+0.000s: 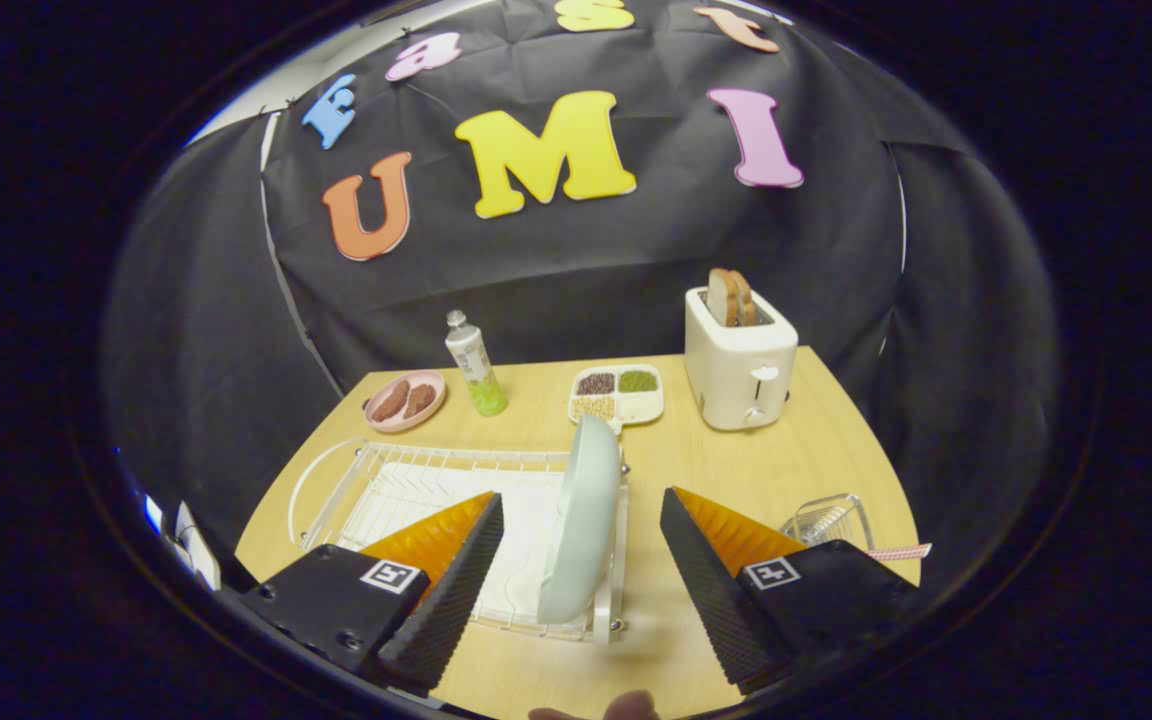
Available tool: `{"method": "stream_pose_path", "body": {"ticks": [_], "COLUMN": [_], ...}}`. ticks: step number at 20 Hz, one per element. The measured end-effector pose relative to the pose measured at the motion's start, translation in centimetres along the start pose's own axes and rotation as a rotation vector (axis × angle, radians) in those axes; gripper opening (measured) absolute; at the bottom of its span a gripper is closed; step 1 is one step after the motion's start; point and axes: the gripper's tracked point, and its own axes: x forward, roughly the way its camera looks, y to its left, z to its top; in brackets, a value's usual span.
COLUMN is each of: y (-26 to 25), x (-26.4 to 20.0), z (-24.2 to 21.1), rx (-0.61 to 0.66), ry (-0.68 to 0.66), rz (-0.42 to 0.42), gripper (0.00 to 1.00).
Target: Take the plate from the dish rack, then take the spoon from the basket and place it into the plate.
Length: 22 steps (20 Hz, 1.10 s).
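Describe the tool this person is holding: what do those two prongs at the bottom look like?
The gripper has two wedge-shaped fingers with finely ribbed, textured inner faces. Each is fixed to a black block with visible screws and a small square black-and-white marker on top.

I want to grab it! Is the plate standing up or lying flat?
Standing up: the plate rests on edge in the dish rack, between the open gripper fingers.

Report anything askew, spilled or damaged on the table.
Nothing stands out. The pale green plate stands on edge in the white wire dish rack as expected, between the open tongs, untouched.
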Motion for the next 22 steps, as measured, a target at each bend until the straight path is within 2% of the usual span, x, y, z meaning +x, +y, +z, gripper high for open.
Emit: {"method": "stream_pose_path", "body": {"ticks": [3,5,9,15,16,22], "y": [0.2,0.2,0.7,-0.5,-0.4,0.2], "x": [2.6,4.2,6.4,7.0,6.9,5.6], "z": [-0.7,-1.1,-2.0,-2.9,-3.0,-2.6], "rx": [0.014,0.019,0.046,0.052,0.059,0.071], "ry": [0.068,0.104,0.169,0.222,0.229,0.245], "rz": [-0.024,-0.049,-0.107,-0.315,-0.333,-0.424], "gripper": [0.99,0.94,0.71,0.48,0.39,0.36]}}
